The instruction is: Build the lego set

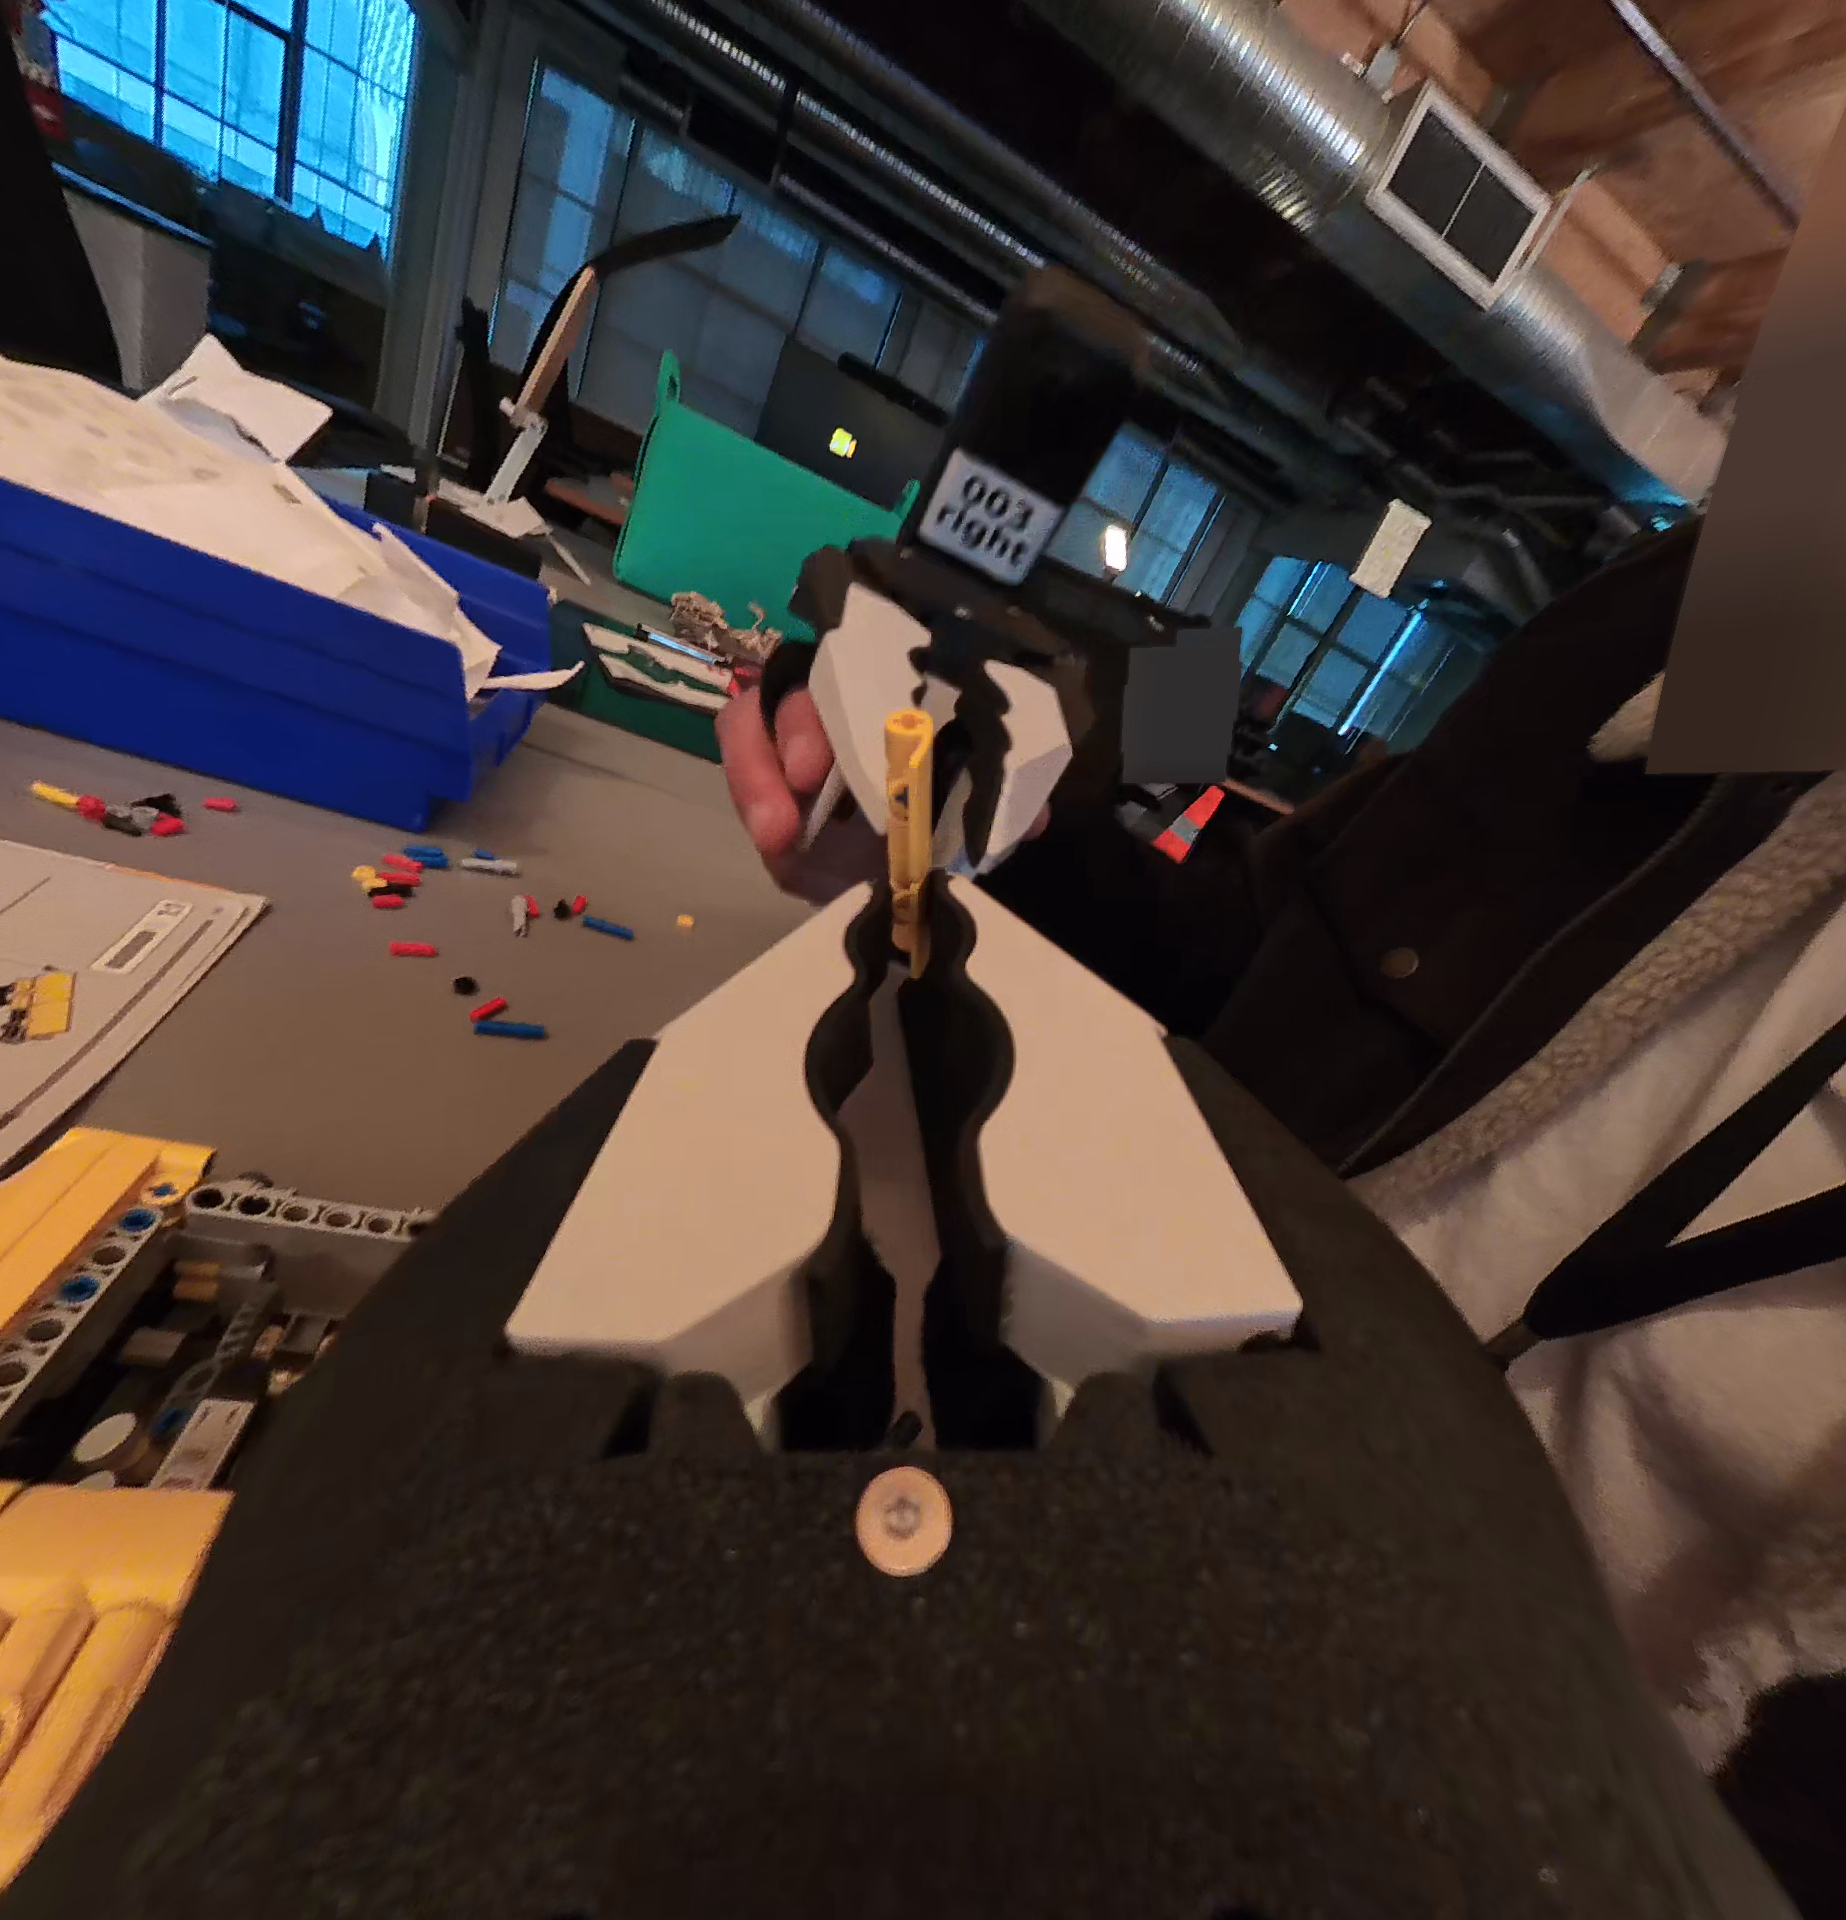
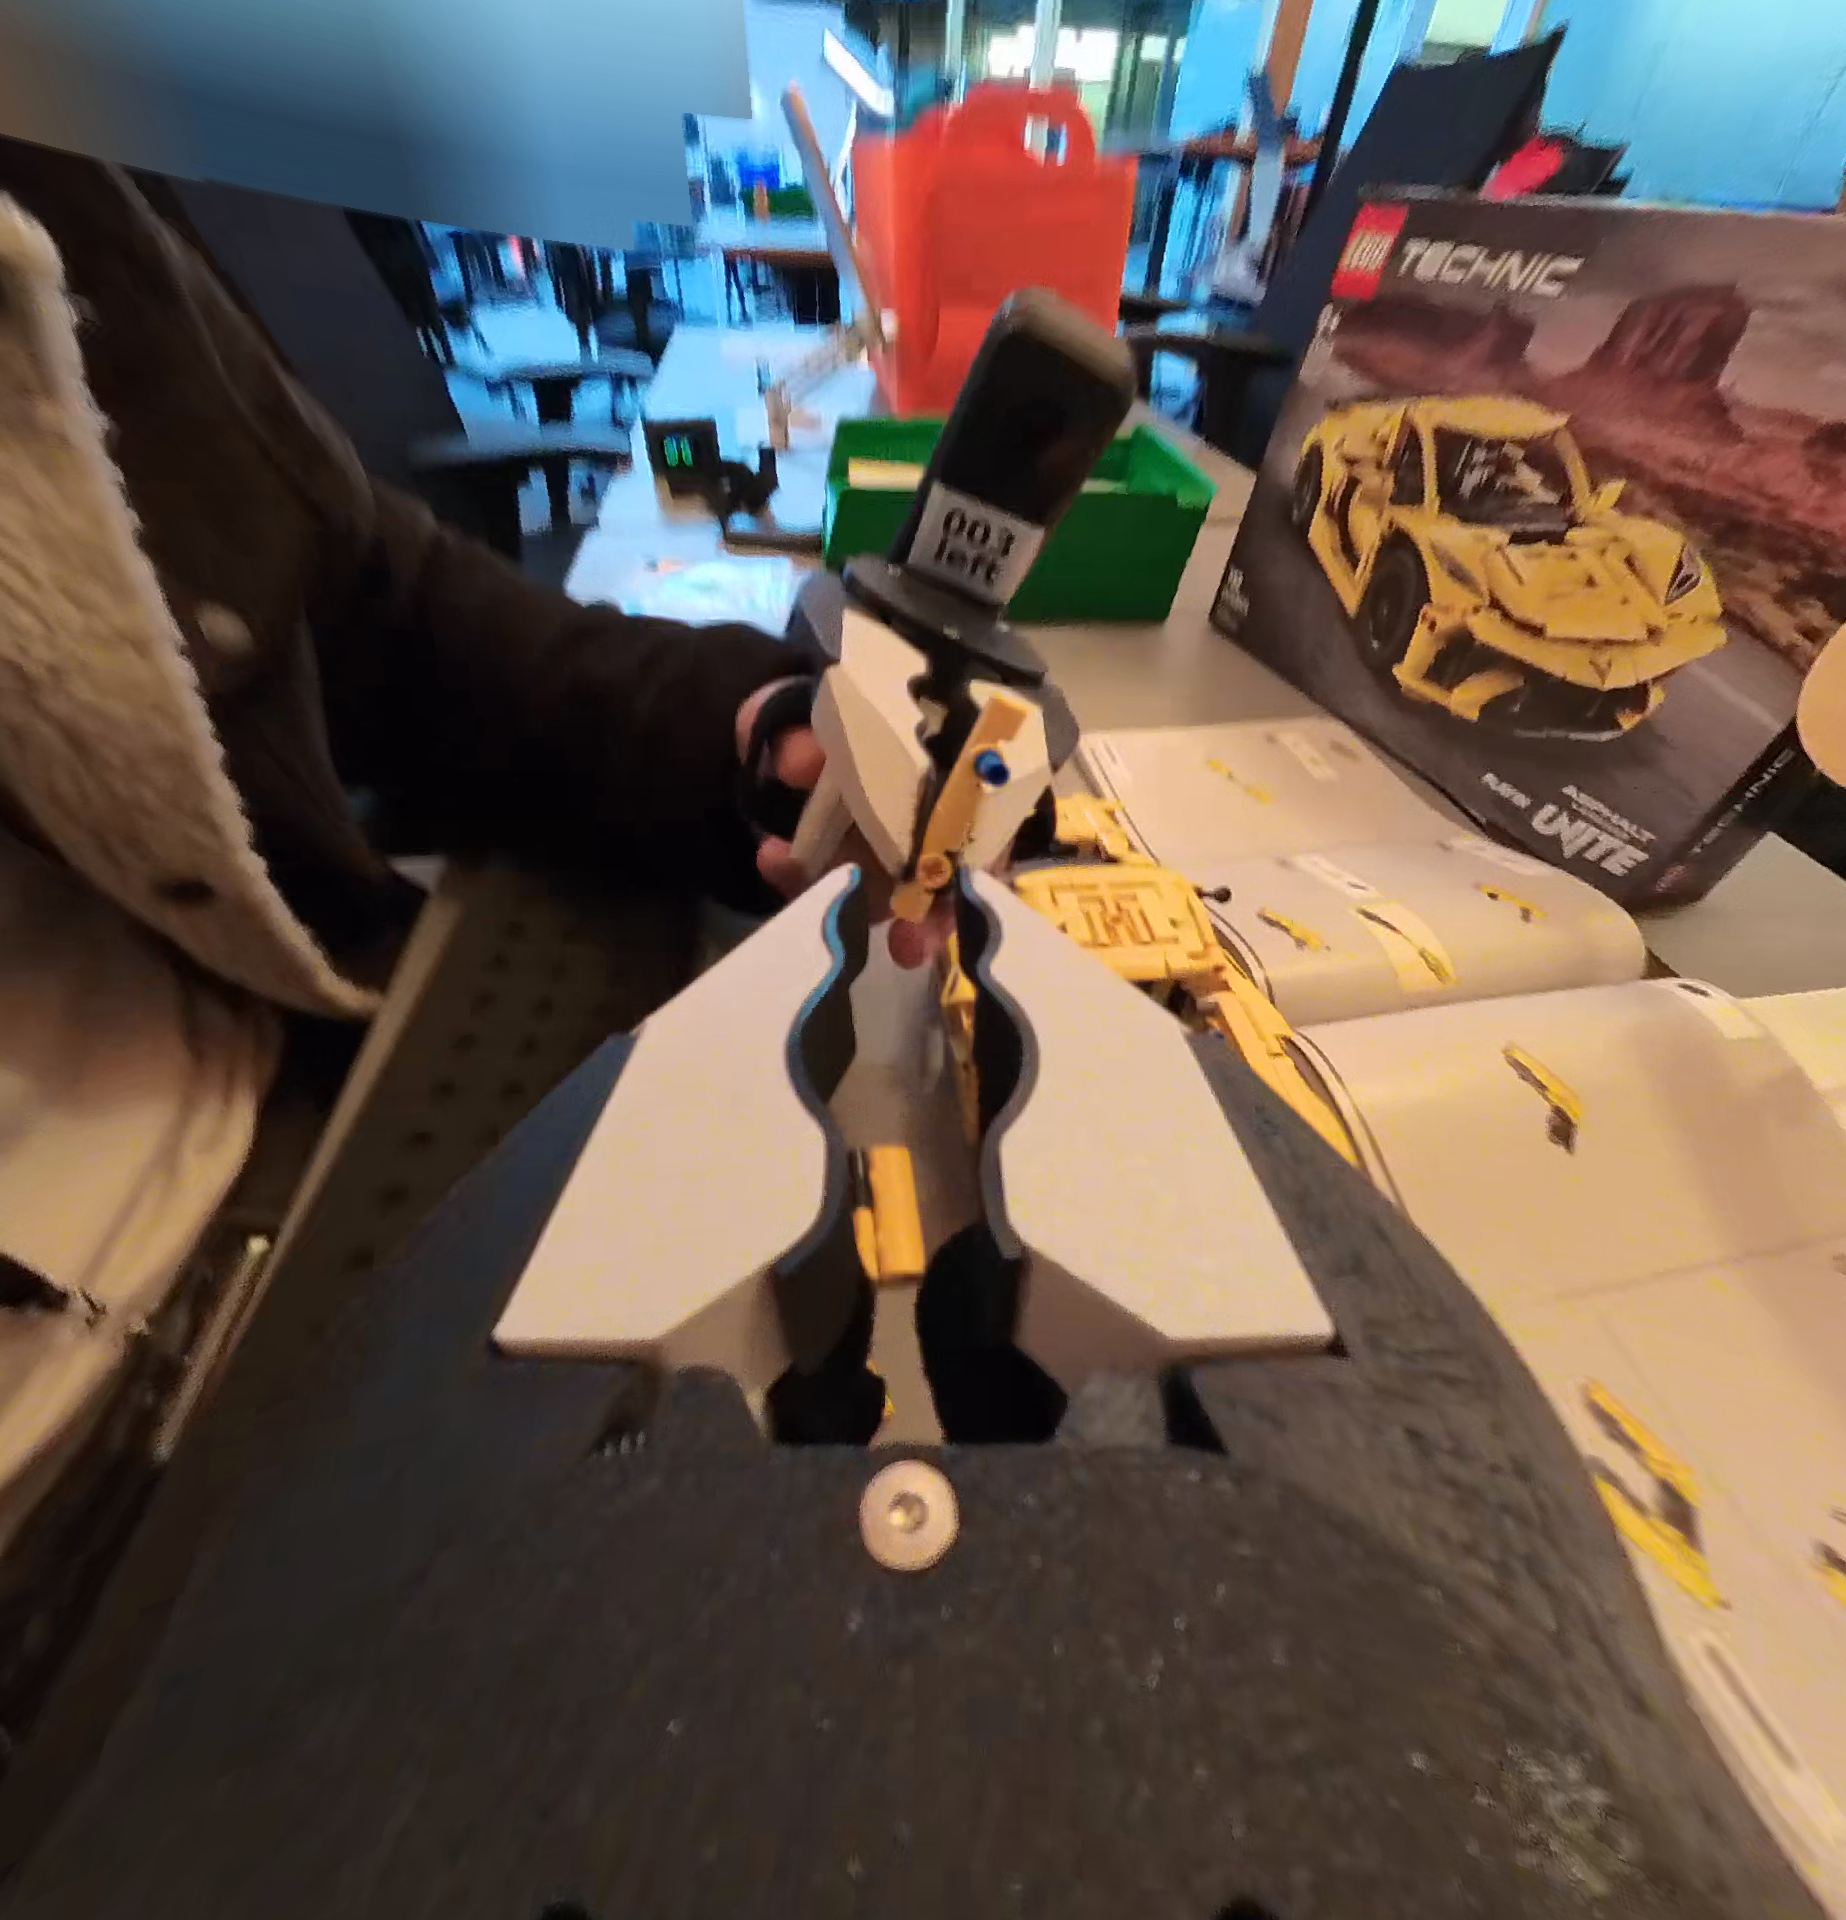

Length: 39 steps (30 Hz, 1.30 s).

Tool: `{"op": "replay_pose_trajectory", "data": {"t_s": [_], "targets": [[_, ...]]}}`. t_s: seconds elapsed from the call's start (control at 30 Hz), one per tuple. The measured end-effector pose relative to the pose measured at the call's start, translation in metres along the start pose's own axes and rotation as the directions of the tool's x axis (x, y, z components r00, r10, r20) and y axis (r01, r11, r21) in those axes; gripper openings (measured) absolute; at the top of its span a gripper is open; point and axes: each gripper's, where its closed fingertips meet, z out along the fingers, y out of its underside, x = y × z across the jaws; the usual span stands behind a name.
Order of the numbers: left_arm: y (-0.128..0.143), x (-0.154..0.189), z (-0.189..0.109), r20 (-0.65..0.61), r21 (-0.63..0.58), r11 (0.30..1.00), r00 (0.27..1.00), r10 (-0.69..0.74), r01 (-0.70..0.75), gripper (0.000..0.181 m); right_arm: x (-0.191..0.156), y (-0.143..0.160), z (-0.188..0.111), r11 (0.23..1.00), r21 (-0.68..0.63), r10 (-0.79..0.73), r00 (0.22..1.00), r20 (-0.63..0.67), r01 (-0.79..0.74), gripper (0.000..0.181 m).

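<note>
A slim yellow lego beam [image 1: 908, 821] stands up from the tips of my left gripper [image 1: 911, 920], which is shut on its lower end. My right gripper [image 1: 929, 831], held by a hand, faces it from just behind the beam. In the right wrist view my right gripper [image 2: 908, 885] has its jaws slightly apart, with the near end of the yellow beam [image 2: 945, 821] between the tips. The beam carries a blue pin [image 2: 992, 767] near its far end, at the left gripper [image 2: 924, 842]. The part-built yellow car [image 2: 1116, 920] lies below and also shows in the left wrist view [image 1: 77, 1278].
Loose red, blue and black pins [image 1: 451, 914] lie on the grey table. A blue bin [image 1: 202, 644] holds papers. Open instruction booklets [image 2: 1418, 914] and the set's box [image 2: 1521, 540] lie to the right, with a green bin [image 2: 1095, 530] behind. A person in a jacket [image 2: 275, 623] is close. The grippers are tip to tip, or close to it. The part-built yellow car [image 2: 1116, 920] is about 15 cm from both grippers' fingertips.
</note>
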Motion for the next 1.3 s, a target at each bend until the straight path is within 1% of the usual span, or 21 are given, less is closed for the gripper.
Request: {"op": "replay_pose_trajectory", "data": {"t_s": [0.07,0.13,0.23,0.3,0.37,0.43,0.47,0.53,0.57,0.63,0.67,0.7,0.8,0.9,0.97,1.07,1.17,1.3], "targets": [[-0.002,0.002,0.0,-0.012,0.013,1.0,1.0,-0.005,0.005,0.007,0.002,0.0,0.0,0.998,0.047,0.041,0.999,0.001,-0.041,0.015],[-0.002,0.001,0.0,-0.008,0.014,1.0,1.0,-0.003,0.003,0.007,0.005,0.004,0.001,0.998,0.043,0.044,0.999,-0.025,-0.043,0.017],[-0.004,0.0,-0.002,0.002,0.016,1.0,1.0,0.001,-0.001,0.007,0.013,0.009,-0.009,0.998,0.036,0.057,0.996,-0.072,-0.055,0.016],[-0.006,-0.003,-0.005,0.026,0.018,1.0,1.0,0.011,-0.011,0.006,0.024,0.026,-0.017,0.998,-0.037,0.047,0.988,-0.149,-0.053,0.015],[-0.012,-0.009,-0.012,0.069,0.026,0.999,0.997,0.031,-0.032,0.006,0.029,0.05,-0.022,0.989,-0.131,0.046,0.981,-0.187,-0.071,0.016],[-0.024,-0.021,-0.027,0.146,0.041,0.997,0.987,0.06,-0.067,0.007,0.026,0.082,-0.018,0.957,-0.266,0.066,0.982,-0.178,-0.113,0.022],[-0.032,-0.024,-0.037,0.177,0.064,0.995,0.982,0.066,-0.078,0.006,0.023,0.096,-0.014,0.94,-0.321,0.064,0.983,-0.17,-0.116,0.021],[-0.045,-0.029,-0.056,0.233,0.109,0.988,0.969,0.078,-0.106,0.007,0.014,0.117,-0.002,0.921,-0.376,0.055,0.99,-0.126,-0.099,0.019],[-0.05,-0.033,-0.065,0.266,0.124,0.985,0.96,0.087,-0.124,0.006,0.015,0.125,0.004,0.914,-0.394,0.052,0.99,-0.13,-0.1,0.017],[-0.055,-0.038,-0.076,0.298,0.145,0.981,0.951,0.083,-0.131,0.006,0.014,0.143,0.01,0.876,-0.47,0.066,0.992,-0.108,-0.11,0.021],[-0.056,-0.04,-0.078,0.301,0.156,0.98,0.951,0.068,-0.12,0.006,0.015,0.147,0.013,0.862,-0.493,0.071,0.991,-0.111,-0.117,0.022],[-0.056,-0.041,-0.078,0.298,0.163,0.981,0.953,0.055,-0.107,0.006,0.018,0.147,0.015,0.861,-0.496,0.063,0.992,-0.114,-0.111,0.017],[-0.052,-0.04,-0.074,0.301,0.14,0.983,0.951,0.071,-0.117,0.007,0.028,0.151,0.016,0.851,-0.508,0.061,0.986,-0.156,-0.133,0.022],[-0.052,-0.037,-0.072,0.307,0.126,0.981,0.946,0.101,-0.146,0.007,0.023,0.145,0.03,0.872,-0.47,0.083,0.988,-0.127,-0.134,0.027],[-0.054,-0.036,-0.074,0.307,0.141,0.979,0.947,0.098,-0.147,0.007,0.023,0.143,0.037,0.868,-0.487,0.048,0.992,-0.117,-0.099,0.023],[-0.055,-0.037,-0.078,0.314,0.152,0.978,0.945,0.088,-0.142,0.007,0.022,0.143,0.043,0.874,-0.476,0.054,0.993,-0.104,-0.097,0.022],[-0.051,-0.038,-0.086,0.34,0.152,0.978,0.936,0.086,-0.145,0.006,0.031,0.158,0.037,0.834,-0.545,-0.013,0.986,-0.167,-0.081,0.022],[-0.051,-0.038,-0.093,0.346,0.182,0.975,0.937,0.056,-0.125,0.007,0.034,0.158,0.05,0.842,-0.527,0.0,0.978,-0.211,-0.113,0.021]]}}
